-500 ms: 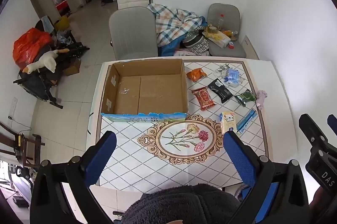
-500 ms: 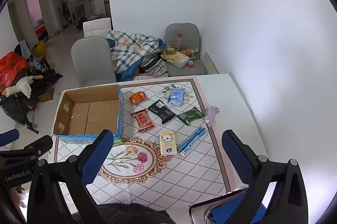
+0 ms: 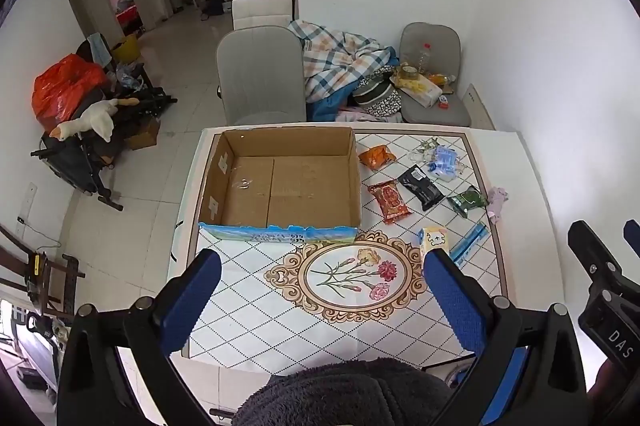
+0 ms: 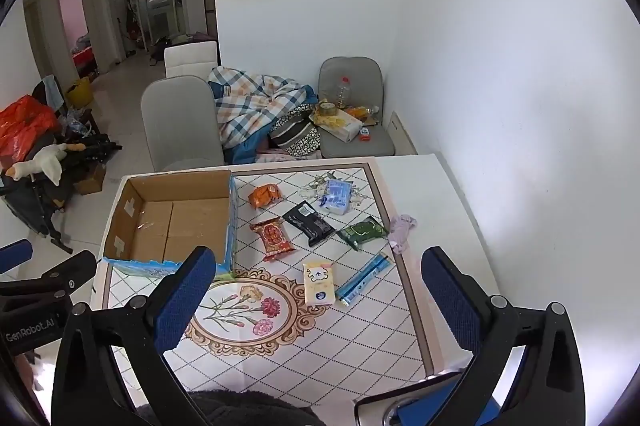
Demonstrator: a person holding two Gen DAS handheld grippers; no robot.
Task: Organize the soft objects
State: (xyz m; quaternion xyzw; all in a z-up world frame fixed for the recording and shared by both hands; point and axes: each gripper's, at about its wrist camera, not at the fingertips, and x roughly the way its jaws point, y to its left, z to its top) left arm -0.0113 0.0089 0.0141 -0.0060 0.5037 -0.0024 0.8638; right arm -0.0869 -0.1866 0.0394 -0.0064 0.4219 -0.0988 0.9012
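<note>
An open, empty cardboard box (image 3: 280, 181) (image 4: 176, 222) sits on the table's far left. To its right lie soft packets: an orange one (image 3: 376, 157) (image 4: 264, 195), a red one (image 3: 390, 201) (image 4: 274, 234), a black one (image 3: 420, 185) (image 4: 309, 222), a green one (image 3: 467, 201) (image 4: 362, 232), a blue tissue pack (image 3: 443, 161) (image 4: 338, 197), a yellow tissue pack (image 3: 434, 238) (image 4: 319, 284), a blue strip (image 3: 469, 242) (image 4: 362, 278) and a lilac cloth (image 3: 497, 203) (image 4: 402, 230). My left gripper (image 3: 322, 300) and right gripper (image 4: 320, 300) hang open and empty high above the table's near edge.
The table (image 3: 528, 177) has a tiled cloth with a flower medallion (image 3: 352, 276). Grey chairs (image 3: 260, 73) stand behind it, one (image 3: 432, 81) piled with a bottle and clutter, beside a plaid blanket (image 3: 340, 57). A white wall runs on the right.
Both views have shifted a little: the table and box sit slightly lower and nearer in frame. Both grippers stay open and empty. Nothing on the table has moved.
</note>
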